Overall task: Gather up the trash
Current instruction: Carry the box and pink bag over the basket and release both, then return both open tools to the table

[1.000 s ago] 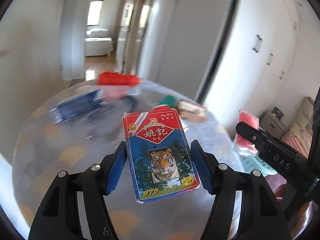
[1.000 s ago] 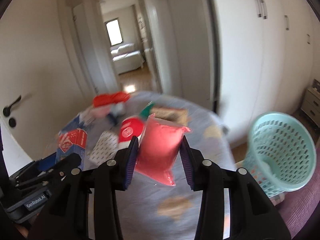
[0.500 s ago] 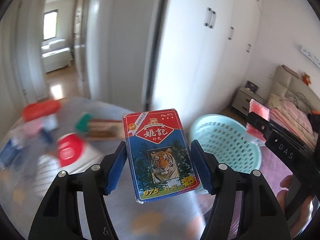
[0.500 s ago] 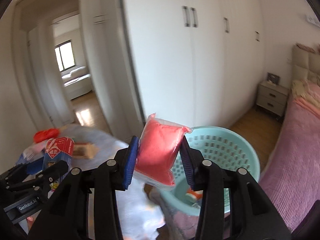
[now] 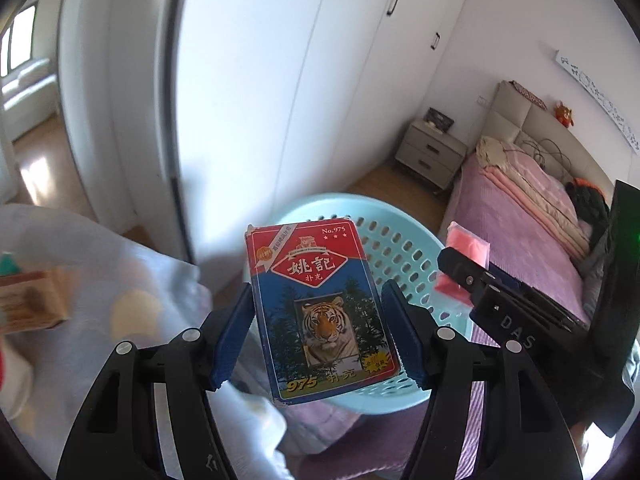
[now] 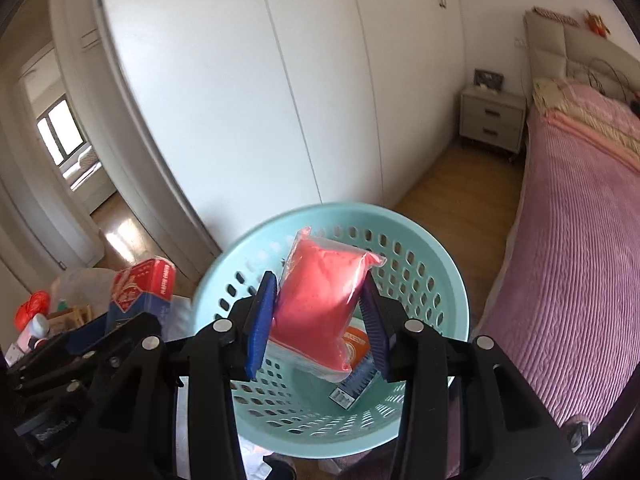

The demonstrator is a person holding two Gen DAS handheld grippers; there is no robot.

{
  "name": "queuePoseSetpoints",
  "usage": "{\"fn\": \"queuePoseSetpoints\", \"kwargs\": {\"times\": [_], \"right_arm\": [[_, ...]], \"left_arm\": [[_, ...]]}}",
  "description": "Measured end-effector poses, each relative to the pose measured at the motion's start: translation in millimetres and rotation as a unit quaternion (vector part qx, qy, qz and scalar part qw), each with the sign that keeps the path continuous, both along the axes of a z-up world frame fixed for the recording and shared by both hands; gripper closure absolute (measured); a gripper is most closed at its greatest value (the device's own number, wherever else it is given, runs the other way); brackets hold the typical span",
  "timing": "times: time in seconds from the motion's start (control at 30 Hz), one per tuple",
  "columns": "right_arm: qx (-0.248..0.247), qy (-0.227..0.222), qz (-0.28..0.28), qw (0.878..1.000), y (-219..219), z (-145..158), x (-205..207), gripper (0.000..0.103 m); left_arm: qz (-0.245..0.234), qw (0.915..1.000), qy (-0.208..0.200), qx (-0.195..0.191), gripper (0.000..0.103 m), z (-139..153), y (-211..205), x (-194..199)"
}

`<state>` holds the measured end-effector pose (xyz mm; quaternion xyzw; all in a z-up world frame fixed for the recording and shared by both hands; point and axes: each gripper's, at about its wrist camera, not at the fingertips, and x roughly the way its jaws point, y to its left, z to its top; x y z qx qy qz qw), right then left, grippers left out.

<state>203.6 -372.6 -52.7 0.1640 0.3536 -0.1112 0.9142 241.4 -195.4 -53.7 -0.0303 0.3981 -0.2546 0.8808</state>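
Left hand-held gripper clenched on card box, upright between blue pads, tiger face toward camera. Just beyond it, teal basket. Bench with pale cloth to its left, a brown box on it. Right hand-held gripper grasping red pouch, held over the basket opening; an orange-blue pack lies inside below it. Bed to its right, wardrobe ahead.
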Motion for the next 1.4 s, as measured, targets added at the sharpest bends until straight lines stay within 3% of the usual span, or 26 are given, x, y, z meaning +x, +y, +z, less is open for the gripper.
{"fn": "queuePoseSetpoints", "kwargs": {"times": [0.07,0.13,0.2,0.43,0.6,0.77,0.97,1.13,1.3,1.4], "right_arm": [[0.008,0.009,-0.004,1.0,-5.5,-5.6,4.9,0.063],[0.024,0.018,-0.011,0.999,-12.2,-11.9,11.9,0.059],[0.035,0.029,-0.009,0.999,-20.0,-17.0,19.5,0.054],[0.04,0.035,-0.011,0.999,-25.2,-20.1,19.0,0.054],[0.035,0.016,0.017,0.999,-2.5,-3.0,10.2,0.054],[0.018,-0.019,0.074,0.997,47.7,24.9,0.0,0.054],[0.005,-0.052,0.157,0.986,123.4,51.4,-6.1,0.054],[-0.002,-0.062,0.222,0.973,185.5,60.3,-5.6,0.054],[0.001,-0.051,0.281,0.958,246.8,47.1,-2.1,0.054],[0.009,-0.038,0.313,0.949,281.7,35.9,-2.7,0.054]], "left_arm": [[-0.001,1.0,0.008,-0.005,0.039,-7.8,-4.4,6.3],[0.002,0.9998,0.019,-0.012,0.031,-13.1,-9.7,14.7],[0.003,0.9991,0.03,-0.03,0.031,-16.1,-2.7,18.6],[0.009,0.999,0.014,-0.041,0.031,-5.3,18.7,1.4],[0.034,0.9978,-0.022,-0.052,0.031,14.9,50.7,-21.6],[0.07,0.9935,-0.072,-0.056,0.031,43.2,100.3,-53.9],[0.152,0.9799,-0.126,-0.031,0.031,72.0,181.4,-93.2],[0.223,0.9649,-0.138,-0.018,0.031,81.2,253.1,-112.2],[0.3,0.9473,-0.113,-0.01,0.031,69.9,337.5,-127.8],[0.32,0.9437,-0.083,-0.006,0.031,55.2,373.2,-128.0]]}}
